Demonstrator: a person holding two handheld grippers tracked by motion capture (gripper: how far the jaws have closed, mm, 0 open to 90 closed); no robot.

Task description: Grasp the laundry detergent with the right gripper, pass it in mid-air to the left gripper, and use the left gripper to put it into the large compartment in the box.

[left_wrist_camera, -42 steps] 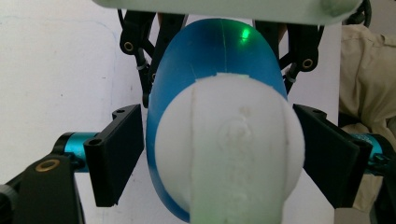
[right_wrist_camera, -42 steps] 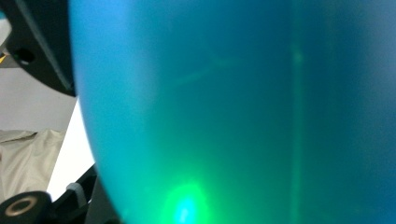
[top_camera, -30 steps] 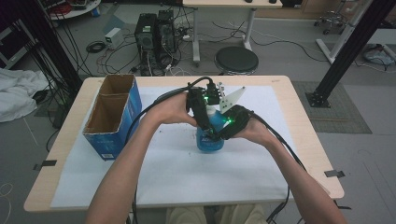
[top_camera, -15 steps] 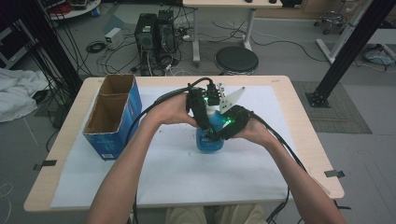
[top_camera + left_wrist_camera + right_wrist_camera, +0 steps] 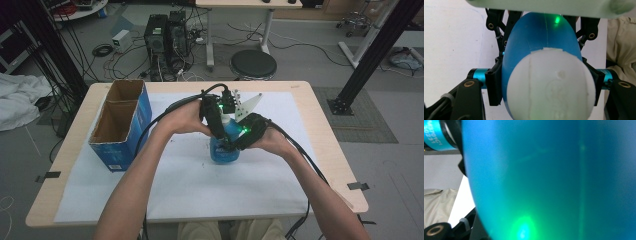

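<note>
On the white sheet covering the table (image 5: 320,107), near its middle, stands a blue bottle (image 5: 223,147) with a white cap (image 5: 551,85). Both hands meet over it in the high view. The left gripper (image 5: 216,125) comes down on the bottle from above and from the left side, its cable looping back toward the person's left forearm. The right gripper (image 5: 241,139) lies against the bottle's right side, a green light glowing on its body and a grey 3-cornered plate (image 5: 248,105) standing above it.

From the left gripper view, the camera looks straight down on the round white cap, with the blue shoulder of the bottle swelling behind it. The 2 black jaws sit at either side of the bottle just under the cap, and their inner faces look to be touching the blue plastic at left and right. Those jaws have just been closing, with the bottle between them.

From the right gripper view, blue plastic fills nearly everything, very close to the lens, with a green glow reflected low on it. The right gripper's jaws are closed in as far as they go against the bottle's body, holding it.

An open blue cardboard box (image 5: 121,125) with 2 compartments stands well apart at the table's left.
</note>
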